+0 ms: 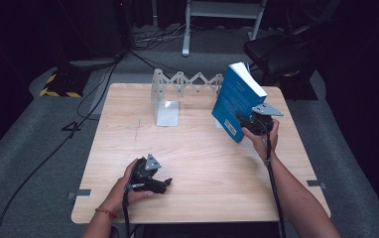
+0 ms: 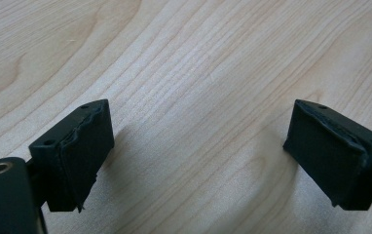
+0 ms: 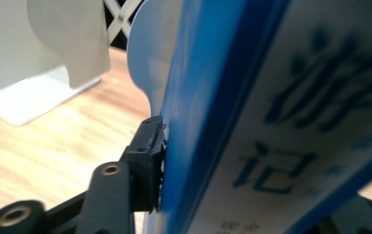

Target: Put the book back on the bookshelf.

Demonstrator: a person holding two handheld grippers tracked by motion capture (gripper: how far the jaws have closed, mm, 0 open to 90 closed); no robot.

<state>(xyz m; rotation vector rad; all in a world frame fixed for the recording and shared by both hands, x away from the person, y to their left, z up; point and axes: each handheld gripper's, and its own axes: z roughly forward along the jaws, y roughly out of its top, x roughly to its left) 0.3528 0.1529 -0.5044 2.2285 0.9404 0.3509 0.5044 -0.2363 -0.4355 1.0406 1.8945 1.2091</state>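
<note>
High view: right gripper (image 1: 249,122) clamps the thick blue paperback book (image 1: 236,97) near its lower edge; probably stiff, slick-covered, top-heavy. Left gripper (image 1: 163,184) rests released on the wooden desk (image 1: 197,158).

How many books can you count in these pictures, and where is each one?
1. The blue book is held tilted above the table's right rear part, clamped in the right gripper, near the expandable white rack. None other shows.
</note>
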